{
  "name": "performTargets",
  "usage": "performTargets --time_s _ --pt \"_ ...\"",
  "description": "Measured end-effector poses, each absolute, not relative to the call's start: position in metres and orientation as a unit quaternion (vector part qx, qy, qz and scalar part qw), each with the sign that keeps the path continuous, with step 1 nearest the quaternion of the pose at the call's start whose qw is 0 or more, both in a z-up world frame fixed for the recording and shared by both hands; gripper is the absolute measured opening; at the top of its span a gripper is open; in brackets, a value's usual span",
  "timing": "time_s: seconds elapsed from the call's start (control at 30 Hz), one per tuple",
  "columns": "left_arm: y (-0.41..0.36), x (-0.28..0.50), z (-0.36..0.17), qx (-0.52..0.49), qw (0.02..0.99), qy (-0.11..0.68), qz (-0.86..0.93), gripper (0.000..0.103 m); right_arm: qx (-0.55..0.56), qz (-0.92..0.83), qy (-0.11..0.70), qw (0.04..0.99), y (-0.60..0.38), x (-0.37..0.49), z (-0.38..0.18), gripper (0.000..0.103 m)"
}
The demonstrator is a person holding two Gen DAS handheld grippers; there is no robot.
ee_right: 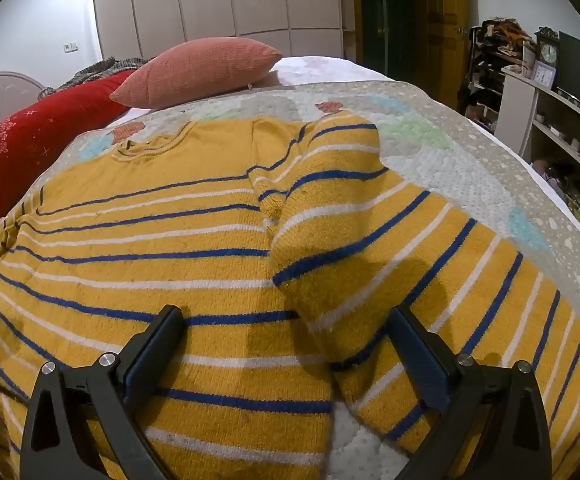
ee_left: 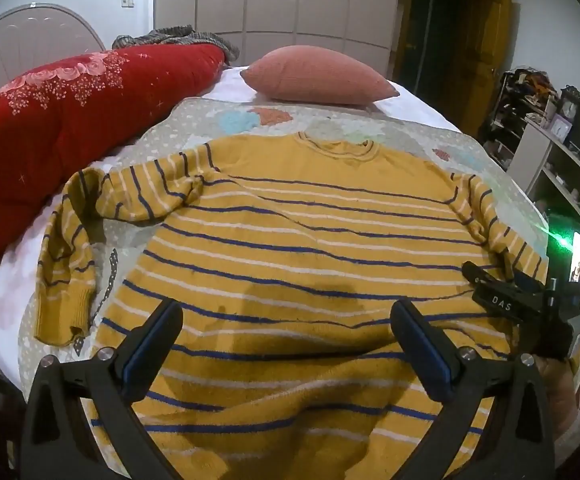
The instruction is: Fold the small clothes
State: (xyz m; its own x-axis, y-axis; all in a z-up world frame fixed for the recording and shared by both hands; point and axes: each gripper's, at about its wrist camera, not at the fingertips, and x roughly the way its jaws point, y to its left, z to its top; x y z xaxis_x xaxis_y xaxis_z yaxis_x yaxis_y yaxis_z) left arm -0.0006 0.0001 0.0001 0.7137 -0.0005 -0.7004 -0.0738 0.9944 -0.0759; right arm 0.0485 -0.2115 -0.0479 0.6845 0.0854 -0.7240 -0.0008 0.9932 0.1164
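Both claws released over striped sweater (ee_left: 290, 240).
Left gripper (ee_left: 285, 320) above torso; right gripper (ee_right: 285, 328) spread over sleeve (ee_right: 350, 220); quilt (ee_right: 450, 152) beneath.

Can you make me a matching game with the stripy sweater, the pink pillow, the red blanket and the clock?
Things:
1. sweater
2. pillow
3. red blanket
4. clock

Places:
A. on the shelf by the wall
B. spread flat on the quilt
C. along the bed's left side
D. at the far end of the bed

Pairs: 1-B, 2-D, 3-C, 4-A
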Motion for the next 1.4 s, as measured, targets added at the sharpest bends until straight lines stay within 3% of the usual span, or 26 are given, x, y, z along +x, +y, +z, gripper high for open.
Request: performTargets --time_s 0.07,1.4 --pt "-0.001 0.002 0.000 -0.052 0.913 0.404 0.022 0.103 0.053 0.024 0.396 0.916 -0.212 0.049 -0.048 0.103" --pt "0.024 -0.009 -0.019 -0.045 0.913 0.403 0.049 0.103 0.049 0.021 0.396 0.917 -0.212 0.048 -0.049 0.103"
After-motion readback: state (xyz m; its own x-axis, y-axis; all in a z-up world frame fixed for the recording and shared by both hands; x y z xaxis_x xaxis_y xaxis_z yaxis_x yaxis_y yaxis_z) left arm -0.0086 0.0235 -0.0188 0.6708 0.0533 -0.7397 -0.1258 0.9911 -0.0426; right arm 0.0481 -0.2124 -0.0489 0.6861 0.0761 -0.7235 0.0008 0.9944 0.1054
